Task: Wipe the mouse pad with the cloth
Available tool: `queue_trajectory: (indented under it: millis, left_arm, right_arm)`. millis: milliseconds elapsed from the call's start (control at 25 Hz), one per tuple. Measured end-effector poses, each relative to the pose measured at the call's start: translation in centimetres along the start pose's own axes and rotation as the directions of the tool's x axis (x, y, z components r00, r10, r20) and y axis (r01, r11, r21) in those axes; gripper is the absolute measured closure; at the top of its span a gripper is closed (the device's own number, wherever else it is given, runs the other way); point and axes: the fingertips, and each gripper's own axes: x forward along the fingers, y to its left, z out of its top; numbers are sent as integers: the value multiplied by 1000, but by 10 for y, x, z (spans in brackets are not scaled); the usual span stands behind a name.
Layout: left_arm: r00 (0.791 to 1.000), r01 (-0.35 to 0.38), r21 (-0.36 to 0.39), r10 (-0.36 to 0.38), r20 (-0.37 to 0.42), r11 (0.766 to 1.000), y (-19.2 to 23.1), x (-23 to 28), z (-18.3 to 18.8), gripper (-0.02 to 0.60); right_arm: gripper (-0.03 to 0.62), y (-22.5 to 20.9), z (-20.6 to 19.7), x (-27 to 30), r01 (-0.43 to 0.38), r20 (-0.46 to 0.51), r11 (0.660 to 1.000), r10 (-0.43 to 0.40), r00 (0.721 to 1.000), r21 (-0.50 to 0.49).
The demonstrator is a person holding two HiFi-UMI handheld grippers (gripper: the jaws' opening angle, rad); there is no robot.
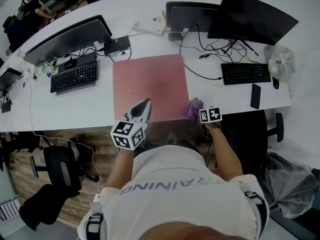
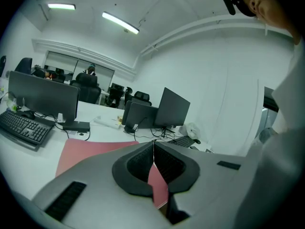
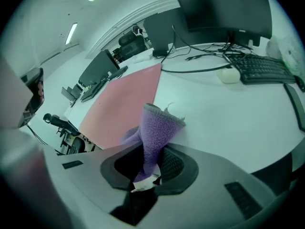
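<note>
A large pink mouse pad (image 1: 150, 86) lies on the white desk (image 1: 100, 101) in front of me. My right gripper (image 1: 200, 115) is shut on a purple cloth (image 1: 194, 109) at the pad's near right corner; in the right gripper view the cloth (image 3: 155, 137) sticks up from between the jaws, with the pad (image 3: 126, 101) to the left. My left gripper (image 1: 141, 111) hovers over the pad's near edge, its jaws closed together with nothing held. In the left gripper view the pad (image 2: 90, 151) shows beyond the shut tips (image 2: 153, 144).
Black keyboards sit left (image 1: 74, 76) and right (image 1: 245, 73) of the pad. Monitors (image 1: 67, 39) (image 1: 252, 16) stand at the back with tangled cables (image 1: 205, 49). A phone (image 1: 255, 95) and a plastic bag (image 1: 281, 61) lie at the right. Office chairs (image 1: 60, 166) stand below the desk edge.
</note>
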Motion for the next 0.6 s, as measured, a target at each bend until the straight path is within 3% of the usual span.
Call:
queue_trajectory:
  millis: [240,360,480,600]
  left_arm:
    - [999,38,24,-38,12,999,2,2,16,551]
    - [999,31,38,-32,34,999,12,-6,30,549]
    - [998,-5,92,0,59,996,27,-20,47,551]
    - [995,-44,142,31,94,989,43,-37,67,551]
  right_arm:
    - [502,-29,-8,-24,72,73,982,-85,994,176]
    - [502,-12,12,-40,80,145,983,-105,984,166]
    - [500,22,59,-67,64,295,990,-98,951,123]
    - [501,63,114,-93,32,443,997,-58,895,65]
